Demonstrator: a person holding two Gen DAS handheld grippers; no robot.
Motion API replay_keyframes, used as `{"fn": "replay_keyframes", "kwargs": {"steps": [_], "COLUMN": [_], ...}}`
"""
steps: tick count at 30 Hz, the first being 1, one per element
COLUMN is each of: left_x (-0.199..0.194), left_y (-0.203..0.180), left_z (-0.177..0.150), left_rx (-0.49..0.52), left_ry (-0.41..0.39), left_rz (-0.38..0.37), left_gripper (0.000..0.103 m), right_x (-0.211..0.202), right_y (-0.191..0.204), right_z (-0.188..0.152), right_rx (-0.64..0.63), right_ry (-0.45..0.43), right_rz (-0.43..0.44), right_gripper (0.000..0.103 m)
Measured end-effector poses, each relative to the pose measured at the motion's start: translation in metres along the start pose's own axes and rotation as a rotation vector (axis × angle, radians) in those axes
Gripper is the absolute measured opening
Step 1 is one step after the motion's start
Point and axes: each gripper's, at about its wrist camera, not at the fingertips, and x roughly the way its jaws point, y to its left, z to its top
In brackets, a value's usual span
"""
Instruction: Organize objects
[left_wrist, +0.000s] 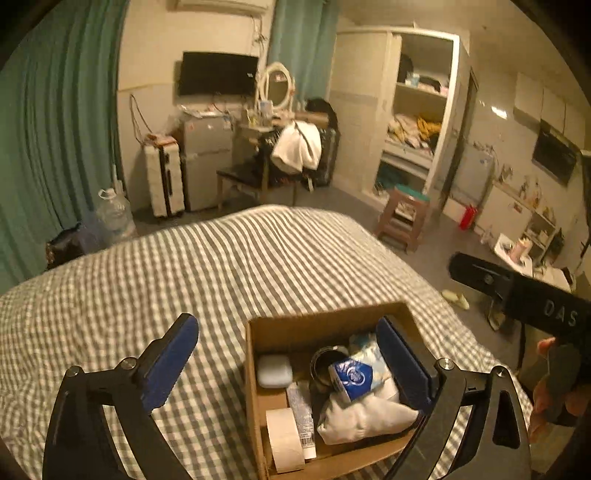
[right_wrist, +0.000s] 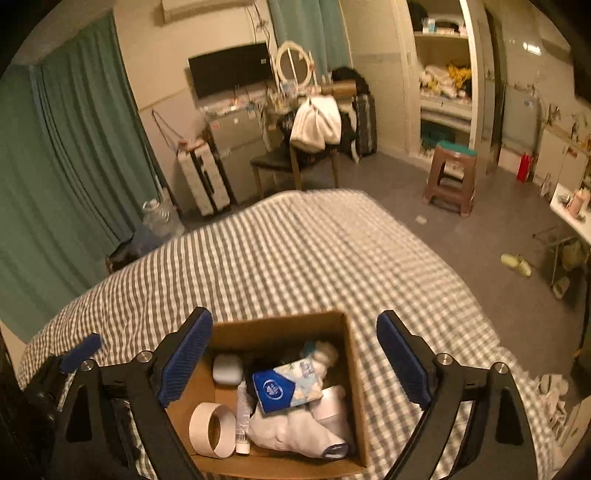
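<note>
An open cardboard box (left_wrist: 258, 369) (right_wrist: 351, 369) sits on the grey checked bed. It holds a tape roll (left_wrist: 286, 439) (right_wrist: 212, 428), a white tube (left_wrist: 301, 413) (right_wrist: 242, 417), a pale blue case (left_wrist: 274, 370) (right_wrist: 227, 368), a blue tissue pack (left_wrist: 354, 376) (right_wrist: 284, 387), a white cloth (left_wrist: 364, 417) (right_wrist: 291, 432) and a dark round tin (left_wrist: 325, 363). My left gripper (left_wrist: 288, 363) is open and empty above the box's left wall. My right gripper (right_wrist: 295, 362) is open and empty over the box; its body shows in the left wrist view (left_wrist: 517, 291).
The bed (left_wrist: 221, 266) (right_wrist: 314, 251) stretches ahead. Beyond it stand a chair with clothes (left_wrist: 280, 158), a white suitcase (left_wrist: 162, 177), a water jug (left_wrist: 114, 214), a stool (left_wrist: 402, 218) and an open wardrobe (left_wrist: 417, 110). Slippers (right_wrist: 517, 264) lie on the floor.
</note>
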Motion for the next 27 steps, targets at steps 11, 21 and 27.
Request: {"fn": "replay_keyframes", "kwargs": {"steps": [11,21,27], "left_x": [-0.095,-0.187,-0.219], "left_y": [-0.007,-0.011,-0.014], "left_z": [0.006,-0.01,-0.026], "left_rx": [0.016,0.016,0.026], "left_ry": [-0.087,-0.152,-0.213], "left_rz": [0.06,0.139,0.135], "left_gripper": [0.102,0.103,0.103], "right_x": [-0.109,-0.22,-0.254], "right_y": [0.002,0.011,0.007], "right_z": [-0.006,-0.026,-0.055], "right_rx": [-0.056,-0.177,-0.199], "right_ry": [-0.129,-0.267,-0.313], "right_rz": [-0.081,-0.079,-0.017], "right_gripper": [0.1,0.102,0.102]}}
